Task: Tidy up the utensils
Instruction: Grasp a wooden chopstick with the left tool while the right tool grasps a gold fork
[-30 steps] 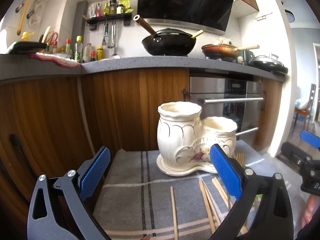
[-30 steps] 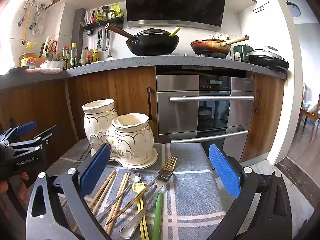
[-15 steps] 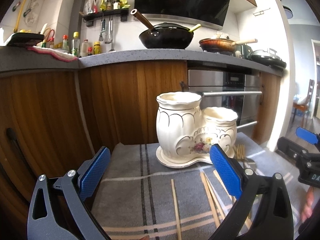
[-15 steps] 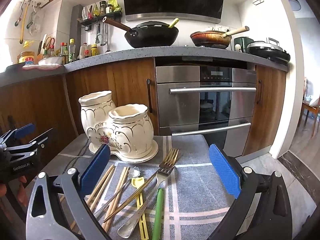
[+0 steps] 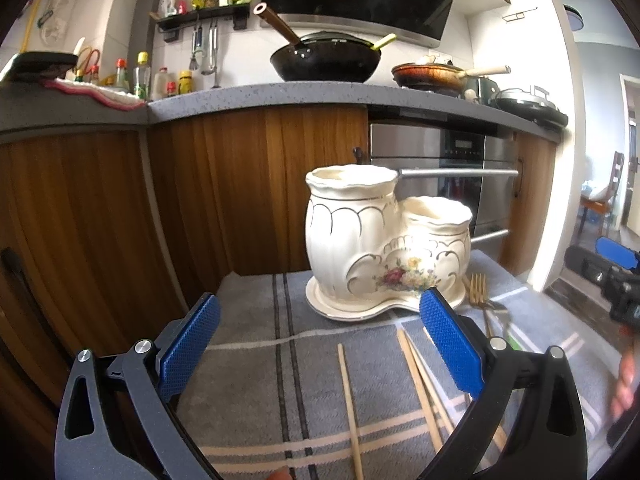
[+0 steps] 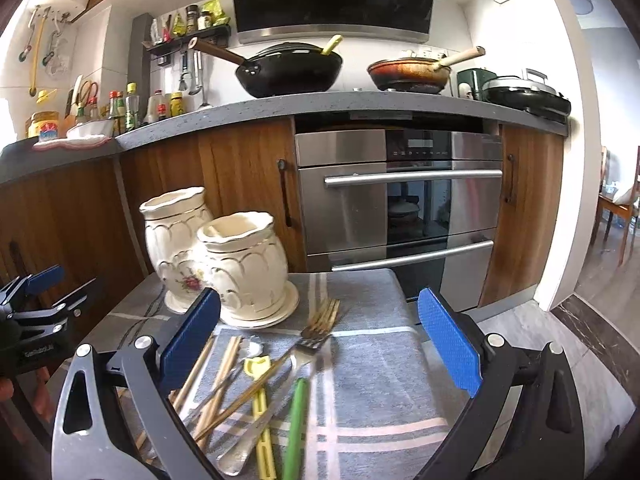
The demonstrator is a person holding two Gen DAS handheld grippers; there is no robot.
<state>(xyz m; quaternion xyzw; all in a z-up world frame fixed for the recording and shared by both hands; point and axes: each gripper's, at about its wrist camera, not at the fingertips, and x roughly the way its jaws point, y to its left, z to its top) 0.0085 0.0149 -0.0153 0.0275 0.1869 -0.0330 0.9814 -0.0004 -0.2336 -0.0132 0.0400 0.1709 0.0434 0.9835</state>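
A grey striped cloth [image 6: 372, 364] covers the bench, which stands in front of wooden kitchen cabinets [image 5: 248, 184] and a steel oven [image 6: 400, 200]. On the speckled worktop behind sit a black wok [image 6: 290, 70] and a frying pan [image 6: 408, 72], with bottles and hanging tools to the left.

A cream ceramic holder [image 5: 384, 244] with two pots, one taller than the other, on a shared base stands upright near the far edge of the cloth. The utensils lie loose on the cloth in front of it: wooden chopsticks [image 6: 224, 368], a gold fork [image 6: 320, 320] with its tines just beside the holder's base, a yellow-handled piece [image 6: 260, 400], a green-handled piece [image 6: 296, 412] and a steel spoon [image 6: 240, 446]. They overlap in a heap, so which one rests on which is hard to tell, and their near ends are cut off by the frame and the fingers.

The left tool [image 5: 318, 346] hovers low over the cloth, aimed at the holder, jaws spread wide with nothing between them; two or three chopsticks [image 5: 420, 376] lie below. The right tool [image 6: 318, 342] sits above the heap, jaws likewise spread and holding nothing. Each tool appears at the edge of the other's view, with a blurred bit of hand [image 5: 624, 384]
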